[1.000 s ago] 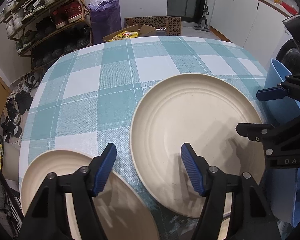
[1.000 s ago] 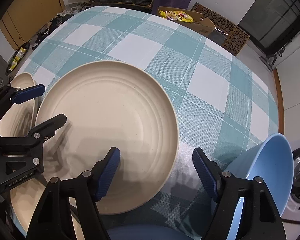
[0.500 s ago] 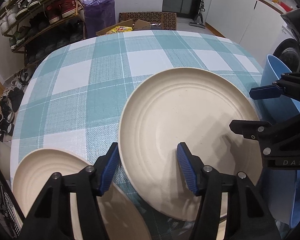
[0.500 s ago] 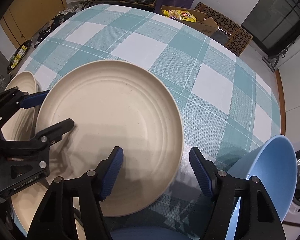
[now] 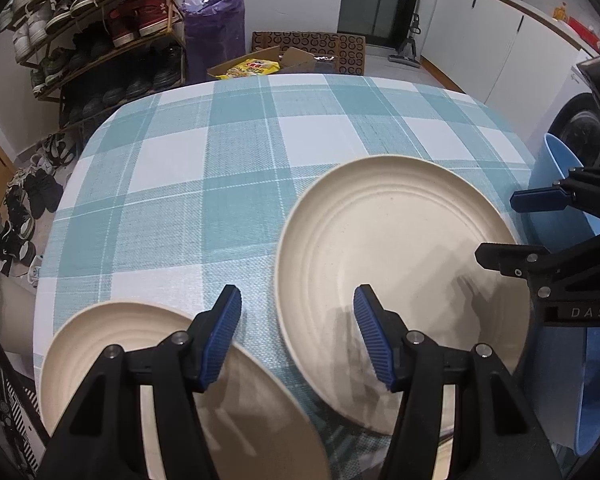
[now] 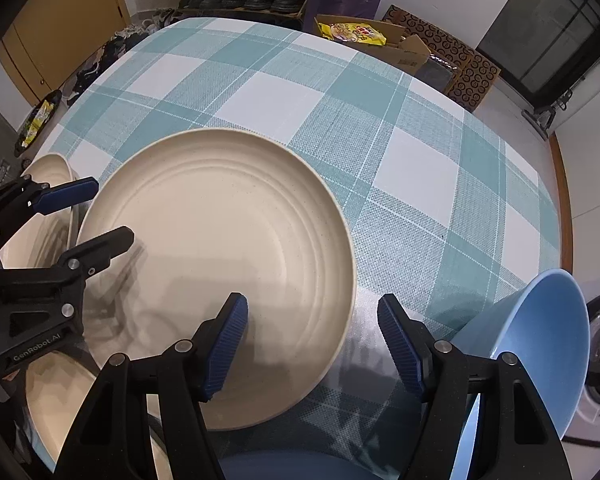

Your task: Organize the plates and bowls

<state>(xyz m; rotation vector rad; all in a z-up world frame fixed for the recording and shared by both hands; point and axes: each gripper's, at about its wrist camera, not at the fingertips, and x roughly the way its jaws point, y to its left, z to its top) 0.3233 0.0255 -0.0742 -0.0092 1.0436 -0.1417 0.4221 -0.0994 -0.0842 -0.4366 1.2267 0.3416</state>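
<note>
A large cream plate (image 5: 400,256) lies flat on the checked tablecloth; it also shows in the right wrist view (image 6: 220,248). A second cream plate (image 5: 112,344) lies at the near left, under my left gripper; its far rim shows in the right wrist view (image 6: 48,168). A light blue bowl (image 6: 540,344) stands tilted at the right table edge, also seen in the left wrist view (image 5: 556,168). My left gripper (image 5: 296,338) is open and empty over the gap between the two plates. My right gripper (image 6: 312,344) is open and empty over the large plate's near right rim.
The table (image 5: 240,152) carries a teal and white checked cloth. A shoe rack (image 5: 100,28), a purple bag (image 5: 216,28) and a cardboard box (image 5: 284,60) stand beyond its far edge. A dark blue object (image 6: 300,464) lies under my right gripper.
The left gripper has shifted a little left and back, so the large plate sits further right in its view. The right gripper moved slightly forward over the plate's rim.
</note>
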